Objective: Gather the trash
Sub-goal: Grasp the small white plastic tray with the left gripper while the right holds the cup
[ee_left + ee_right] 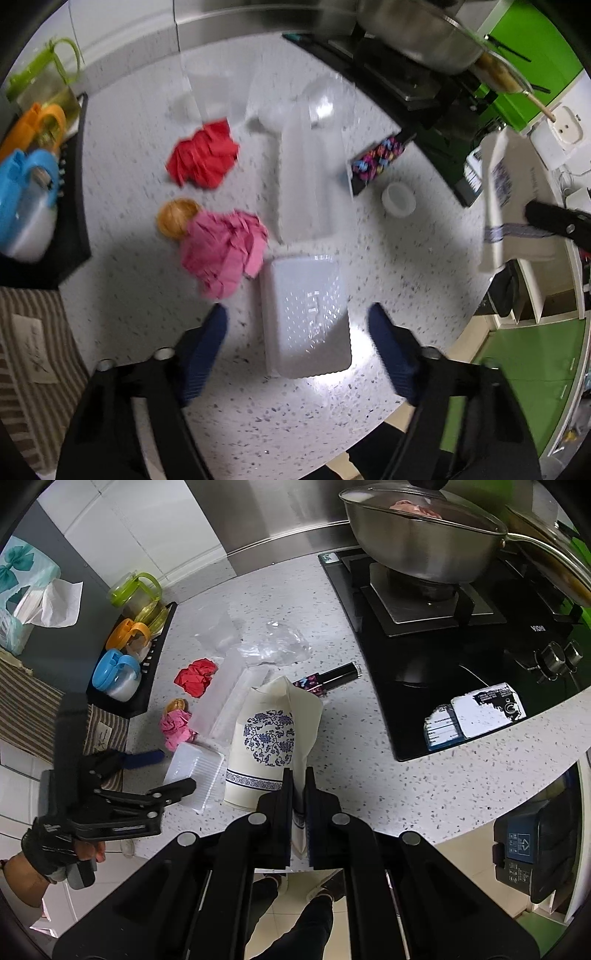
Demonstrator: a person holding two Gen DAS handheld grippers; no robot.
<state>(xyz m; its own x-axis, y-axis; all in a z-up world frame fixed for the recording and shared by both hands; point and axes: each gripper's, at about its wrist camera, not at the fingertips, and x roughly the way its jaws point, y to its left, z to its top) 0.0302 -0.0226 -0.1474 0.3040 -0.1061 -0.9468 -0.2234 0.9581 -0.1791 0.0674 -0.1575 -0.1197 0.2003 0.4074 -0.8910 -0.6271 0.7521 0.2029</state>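
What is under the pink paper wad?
A yellow-brown round thing pokes out from under the pink wad; most of it is covered, so what it is cannot be told. The counter lies beneath.

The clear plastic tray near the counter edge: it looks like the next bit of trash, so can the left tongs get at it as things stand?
Probably yes. The left tongs stand open straddling the clear plastic tray, nothing over it; the pink crumpled paper lies beside its far corner.

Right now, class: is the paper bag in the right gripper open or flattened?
Flattened: the paper bag hangs creased from the shut right gripper, no open mouth visible.
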